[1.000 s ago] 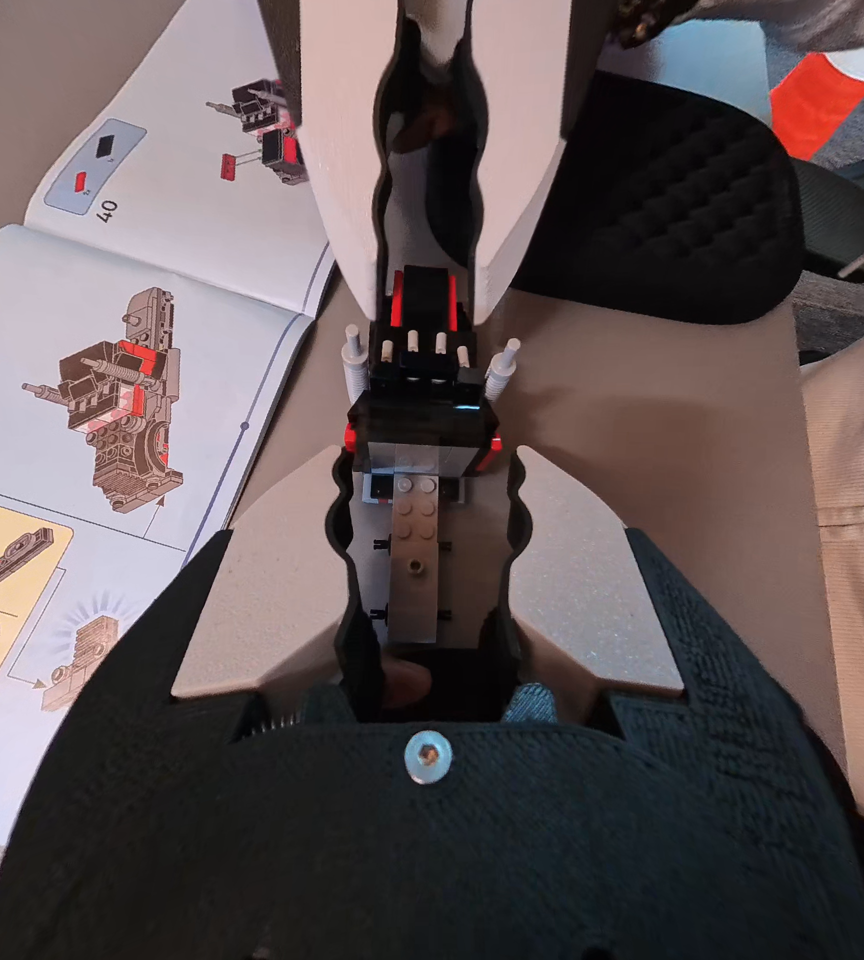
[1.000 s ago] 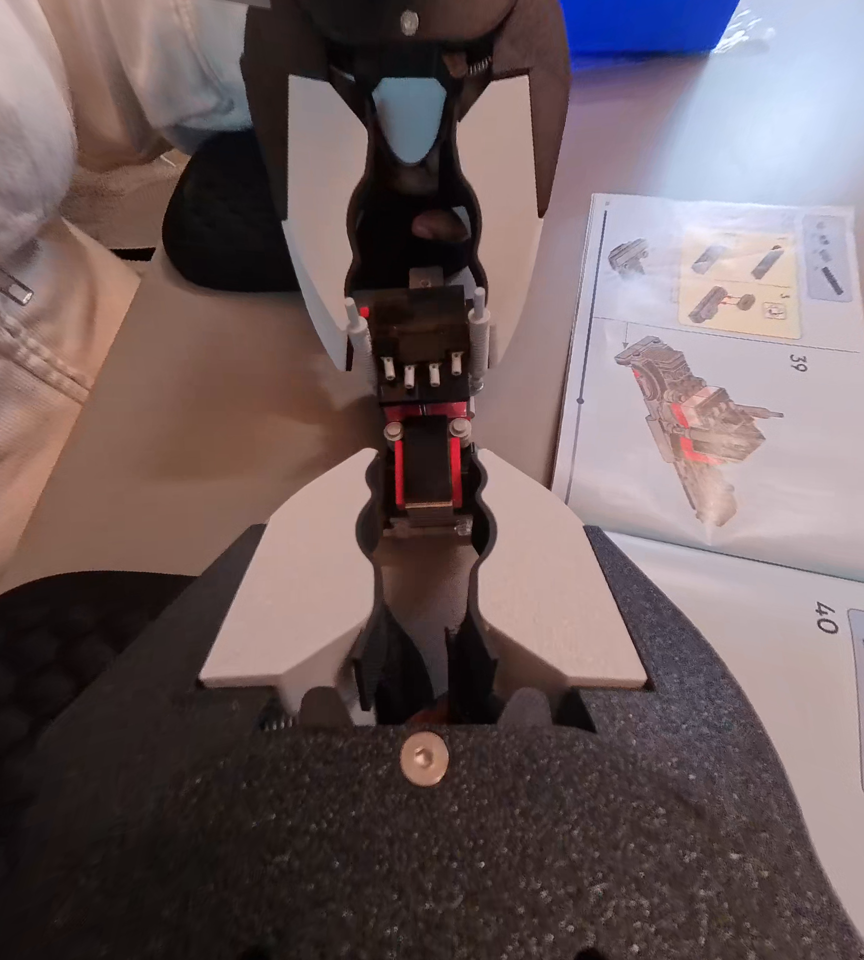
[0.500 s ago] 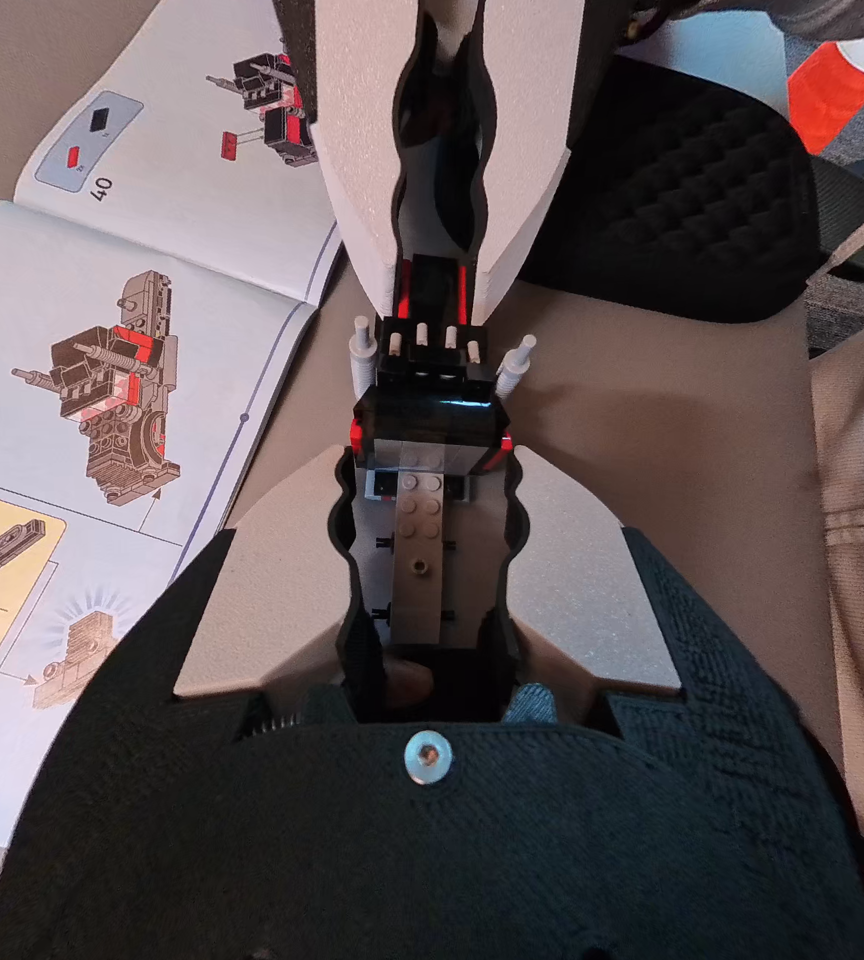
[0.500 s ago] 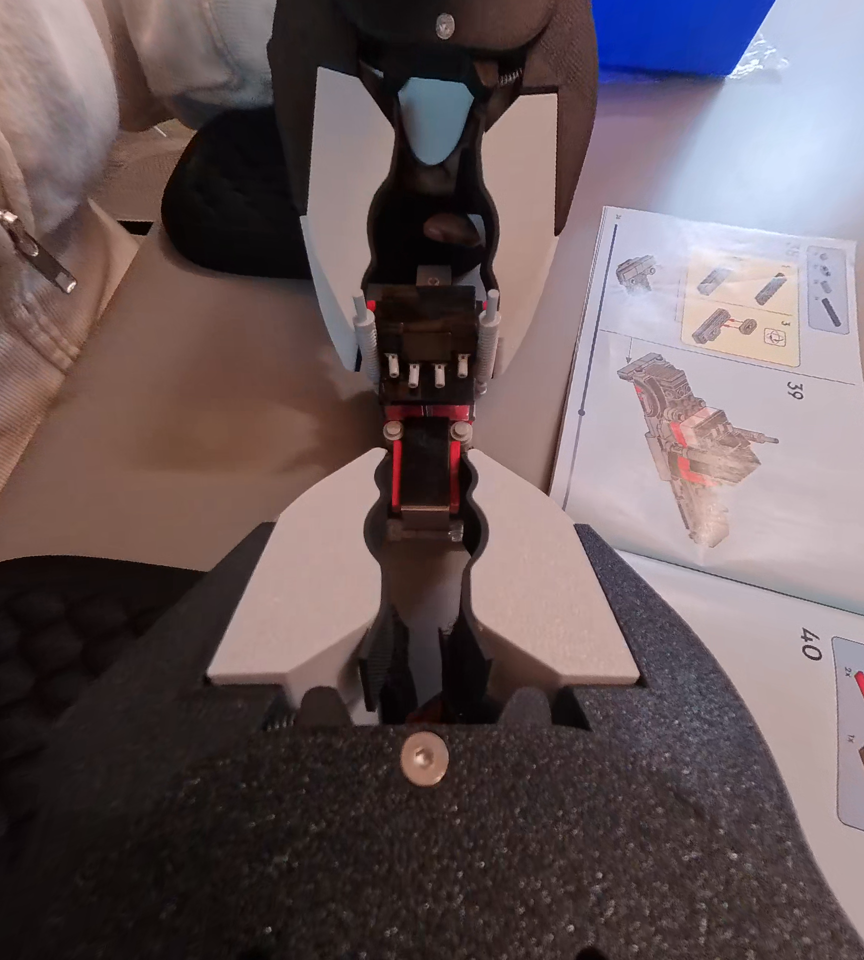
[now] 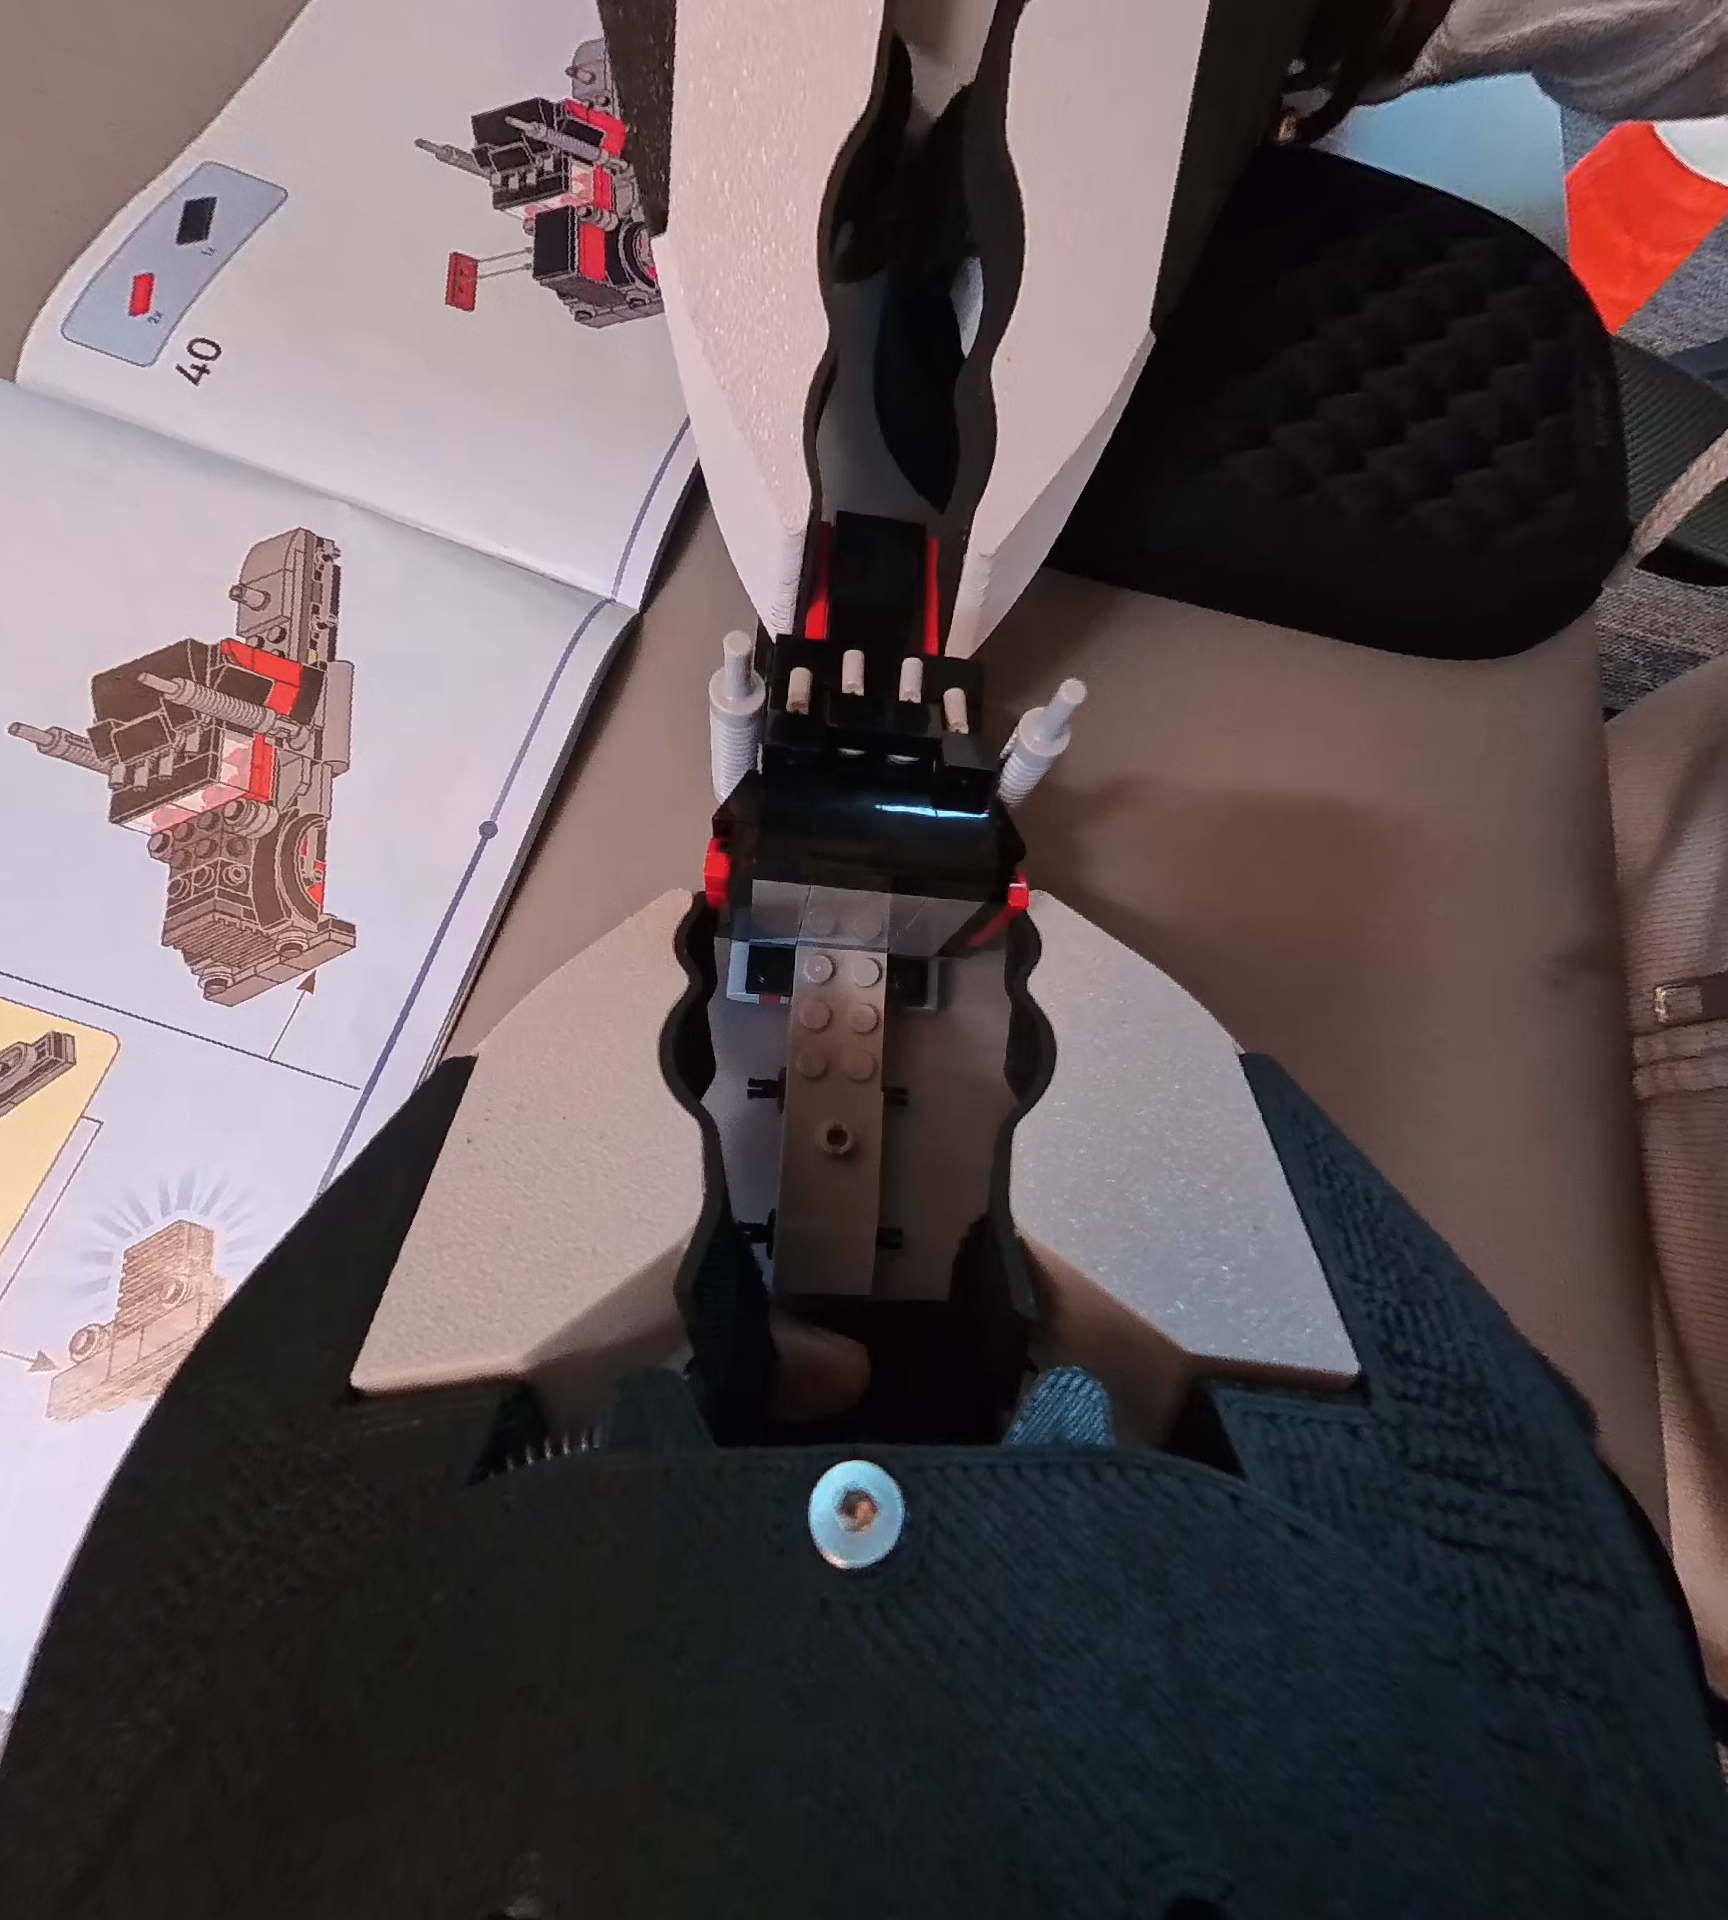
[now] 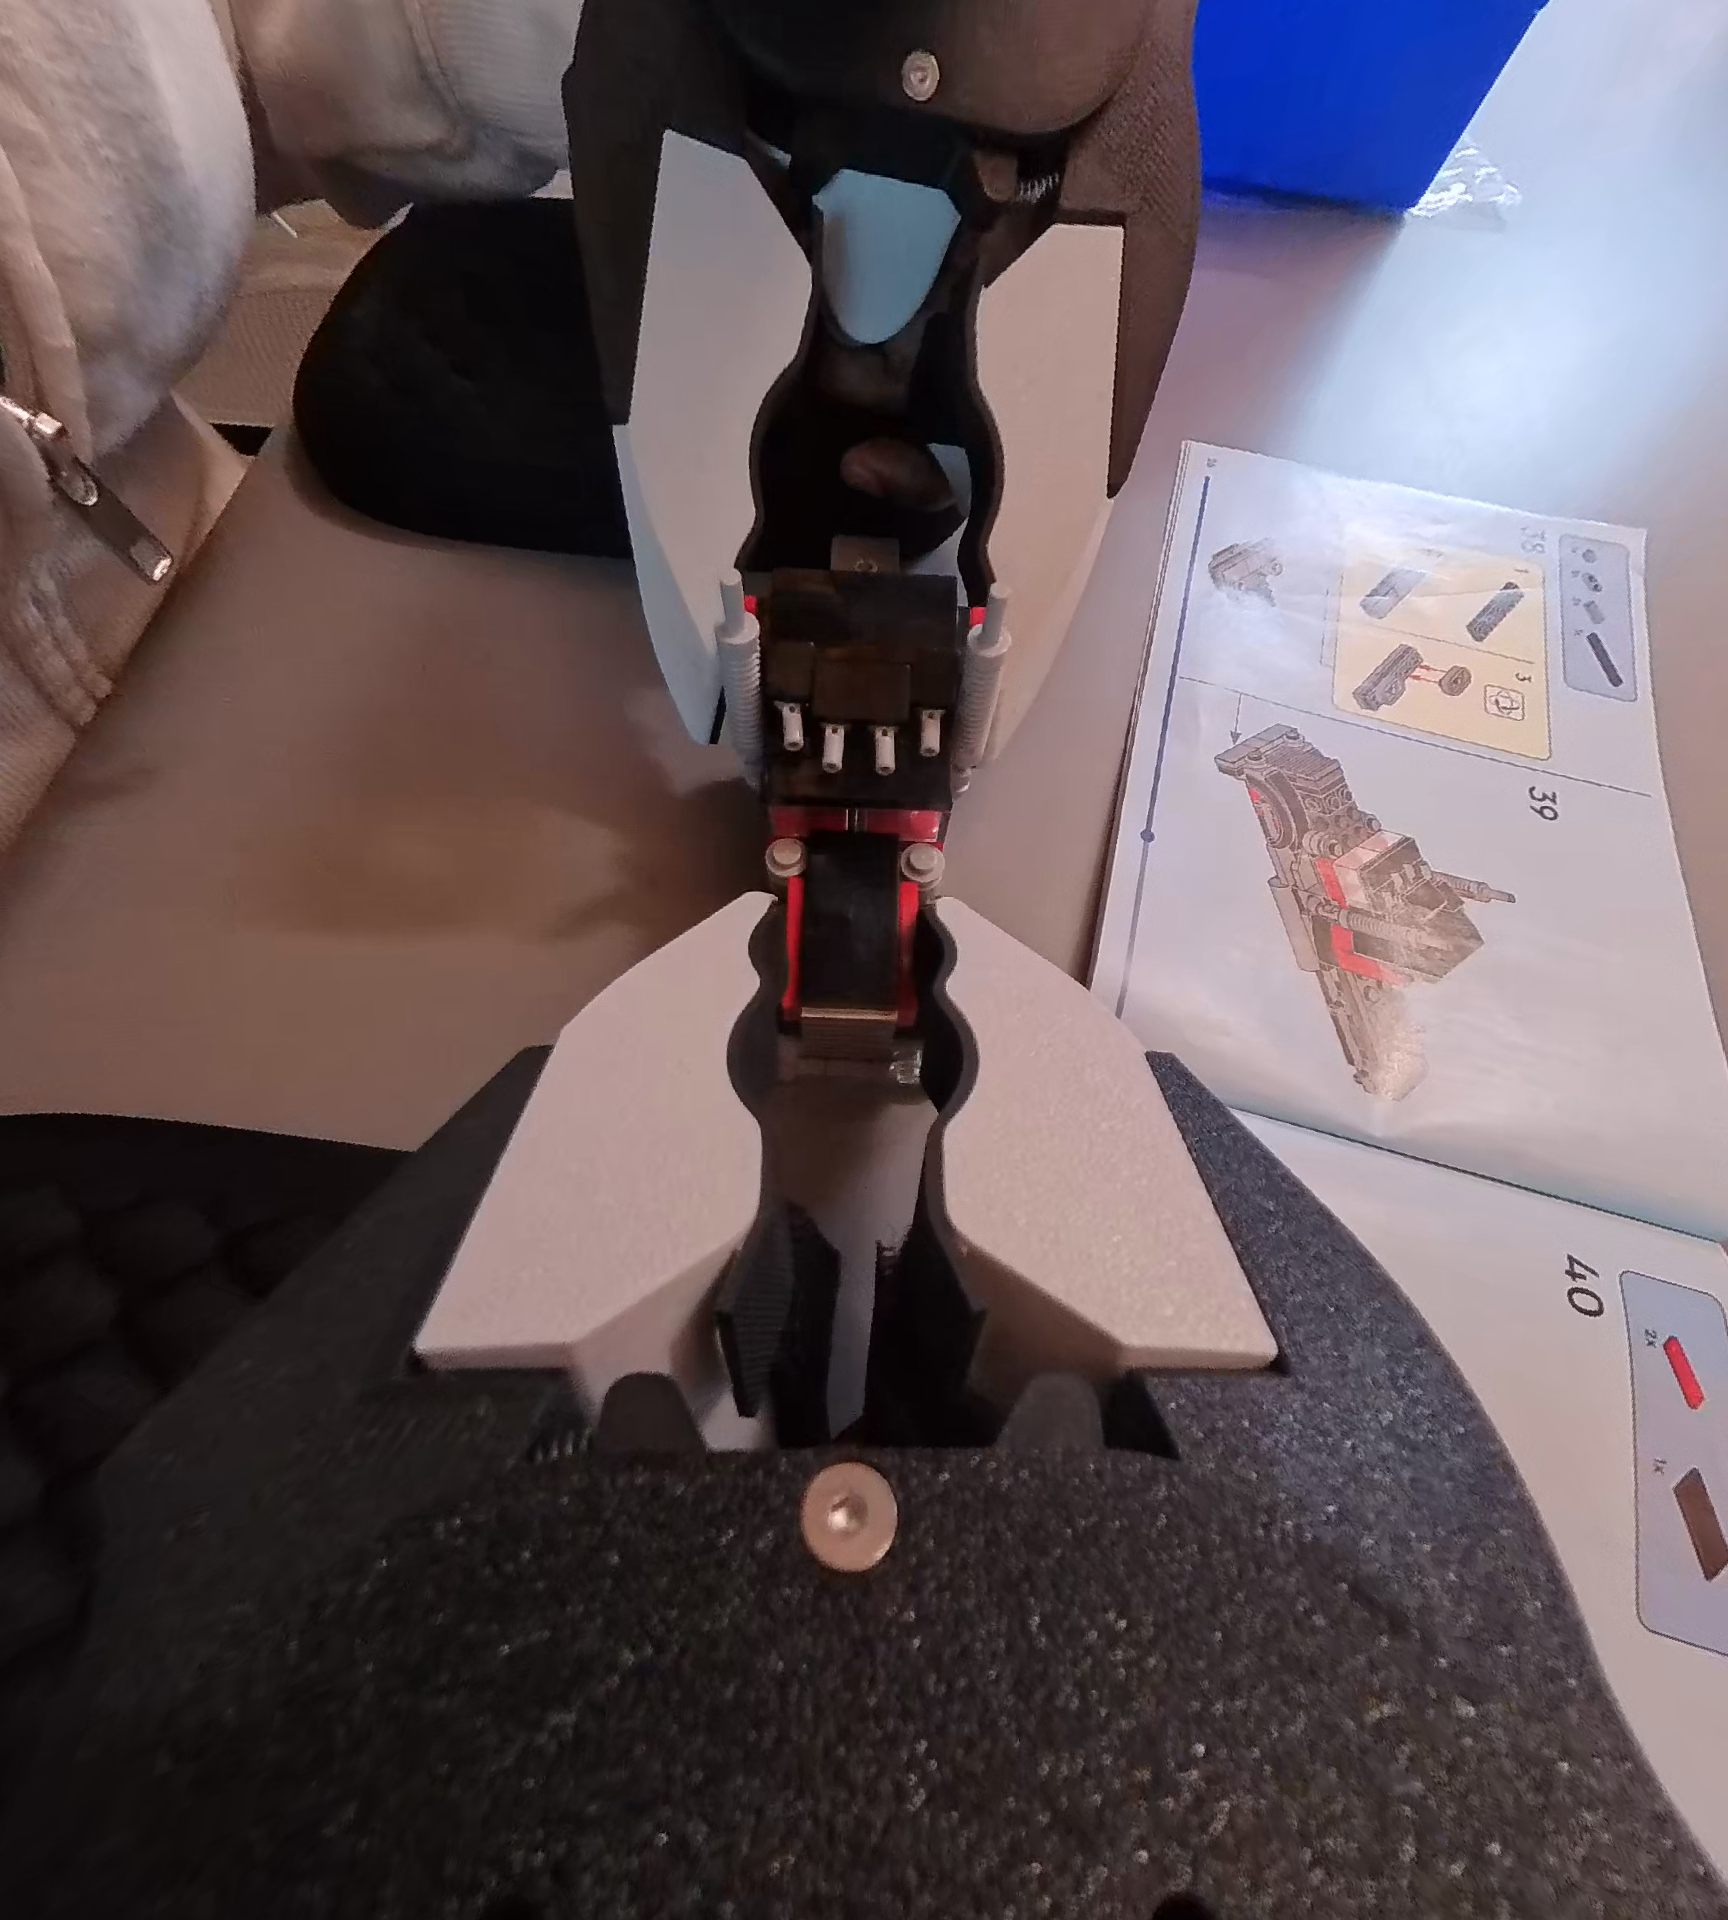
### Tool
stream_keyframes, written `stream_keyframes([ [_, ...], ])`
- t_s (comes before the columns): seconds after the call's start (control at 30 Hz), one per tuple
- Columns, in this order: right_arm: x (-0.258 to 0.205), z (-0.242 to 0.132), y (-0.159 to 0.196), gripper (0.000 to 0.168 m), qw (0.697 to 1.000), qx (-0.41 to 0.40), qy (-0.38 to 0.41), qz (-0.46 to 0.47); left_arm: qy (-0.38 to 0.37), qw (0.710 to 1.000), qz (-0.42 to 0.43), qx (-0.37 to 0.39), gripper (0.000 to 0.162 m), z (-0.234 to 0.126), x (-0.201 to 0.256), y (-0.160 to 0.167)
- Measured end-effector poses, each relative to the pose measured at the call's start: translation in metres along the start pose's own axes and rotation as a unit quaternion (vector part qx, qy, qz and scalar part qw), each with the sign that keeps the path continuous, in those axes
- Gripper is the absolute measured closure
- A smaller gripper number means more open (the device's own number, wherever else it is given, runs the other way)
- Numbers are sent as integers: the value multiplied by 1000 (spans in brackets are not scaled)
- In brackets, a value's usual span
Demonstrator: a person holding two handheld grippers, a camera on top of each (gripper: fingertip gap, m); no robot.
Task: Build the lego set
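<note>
The lego model [image 5: 855, 831] is black, red and grey, with light grey spring-like rods on both sides, and is held above the table between both grippers. My left gripper [image 5: 855, 914] is shut on its grey studded end. My right gripper [image 6: 855, 904] is shut on its narrow black and red end [image 6: 849, 935]. In the left wrist view the right gripper [image 5: 875, 582] comes in from the top. In the right wrist view the left gripper [image 6: 865, 582] comes in from the top and holds the model's far end [image 6: 860, 665].
The open instruction booklet [image 5: 268, 623] lies on the beige table [image 5: 1307, 883], left of the model; it also shows in the right wrist view [image 6: 1411, 831]. A black chair seat [image 5: 1359, 436] stands beyond the table edge. A blue box [image 6: 1359, 94] stands far right. A person's light clothing [image 6: 29, 312] is close.
My right gripper's jaws have narrowed and closed onto the model's black and red end. The left gripper keeps its hold, and the model has barely moved.
</note>
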State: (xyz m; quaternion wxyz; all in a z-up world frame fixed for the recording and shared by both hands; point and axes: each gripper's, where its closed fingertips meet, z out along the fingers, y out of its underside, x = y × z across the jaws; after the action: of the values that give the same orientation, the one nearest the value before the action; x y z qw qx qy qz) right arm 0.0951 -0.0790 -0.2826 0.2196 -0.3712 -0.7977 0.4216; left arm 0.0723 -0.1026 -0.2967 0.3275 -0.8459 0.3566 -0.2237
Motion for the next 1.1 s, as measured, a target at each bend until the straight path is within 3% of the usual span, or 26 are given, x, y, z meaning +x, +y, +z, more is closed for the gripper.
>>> stream_keyframes([
  [0.3, 1, -3, 2, 144, 999, 8, -20, 30, 5, 1000, -1, -10, 111, 1, 1, 3],
  [0.4, 3, -11, 6, 131, 999, 8, -19, 38, 8, 1000, -3, -25, 111, 4, 1, 6],
  [0.5, 1, -12, 11, 133, 999, 6, -22, 31, 11, 1000, -7, -20, 111, 3, 1, 5],
  [0.57, 0, -13, 8, 144, 999, 20, -28, 24, 14, 1000, -9, -15, 111, 2, 1, 4],
  [1.1, 0, -12, 8, 144, 1000, 18, -10, 0, 17, 1000, -11, -23, 111, 4, 2, 6],
])
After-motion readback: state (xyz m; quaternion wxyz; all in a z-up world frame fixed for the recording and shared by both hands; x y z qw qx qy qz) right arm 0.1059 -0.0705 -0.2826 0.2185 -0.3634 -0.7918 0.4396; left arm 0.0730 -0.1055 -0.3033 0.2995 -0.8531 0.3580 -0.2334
